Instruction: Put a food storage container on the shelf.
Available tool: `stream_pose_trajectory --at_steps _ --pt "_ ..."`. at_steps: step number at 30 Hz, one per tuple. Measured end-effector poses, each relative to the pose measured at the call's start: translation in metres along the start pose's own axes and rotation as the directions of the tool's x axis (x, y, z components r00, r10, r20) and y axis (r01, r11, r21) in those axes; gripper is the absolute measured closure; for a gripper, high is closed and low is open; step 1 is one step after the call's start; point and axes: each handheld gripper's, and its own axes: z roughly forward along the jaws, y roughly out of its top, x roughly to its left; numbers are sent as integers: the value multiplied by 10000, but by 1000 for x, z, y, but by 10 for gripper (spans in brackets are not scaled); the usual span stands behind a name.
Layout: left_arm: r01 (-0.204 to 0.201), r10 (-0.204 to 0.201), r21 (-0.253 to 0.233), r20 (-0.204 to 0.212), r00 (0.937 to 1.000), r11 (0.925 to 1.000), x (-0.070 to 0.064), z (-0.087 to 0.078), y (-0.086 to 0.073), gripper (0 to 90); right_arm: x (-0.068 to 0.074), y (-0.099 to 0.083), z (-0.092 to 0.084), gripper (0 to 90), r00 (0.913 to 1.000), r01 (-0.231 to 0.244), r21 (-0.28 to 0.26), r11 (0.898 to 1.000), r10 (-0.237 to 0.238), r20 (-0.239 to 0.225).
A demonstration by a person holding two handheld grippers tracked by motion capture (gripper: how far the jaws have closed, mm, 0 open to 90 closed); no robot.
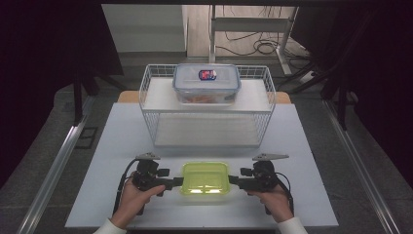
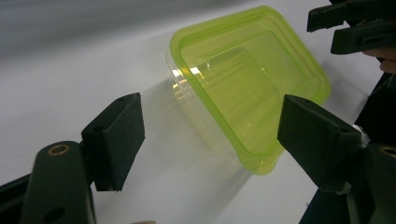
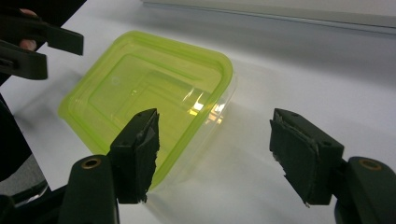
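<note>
A clear container with a lime-green lid point(image 1: 204, 178) lies flat on the white table point(image 1: 122, 131) near its front edge. My left gripper point(image 1: 178, 181) is at the container's left side and my right gripper point(image 1: 233, 181) at its right side, both pointing inward. In the left gripper view the container point(image 2: 247, 88) lies just ahead of my left gripper point(image 2: 217, 140), whose pads stand wide apart with only a lid corner near them. In the right gripper view my right gripper point(image 3: 219, 156) is open too, with the container point(image 3: 144, 98) ahead and to the left. Neither gripper presses on it.
A white wire basket rack point(image 1: 146, 83) stands at the middle of the table behind the container. On its upper shelf is a clear lidded box point(image 1: 207, 83) with a blue sticker. Dark floor, metal rails and cables surround the table.
</note>
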Motion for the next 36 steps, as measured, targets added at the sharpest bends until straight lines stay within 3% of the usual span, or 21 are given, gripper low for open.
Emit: stream_pose_trajectory --at_steps 2,7,11,24,32,36 --pt "329 -329 33 174 9993 9995 2 6 2 232 1 1 1 332 10000 -28 -21 10000 28 -16" --pt "687 -697 266 415 9967 9973 6 15 4 265 2 0 6 343 10000 -9 141 9999 10 -41" --pt "1079 -1108 416 748 9910 9933 10 21 3 325 1 -1 10 353 9997 -163 202 9997 167 -189" --pt "1259 -1332 733 1041 9856 9893 12 30 3 360 -3 -4 23 403 9966 -706 284 9971 717 -398" --pt "1292 -1380 725 1329 9815 9890 11 30 2 487 -3 -5 29 513 9934 -877 424 9952 905 -702" --pt "1119 -1204 776 1155 9860 9907 9 32 1 526 -4 -6 29 593 9874 -1136 384 9928 1171 -1061"
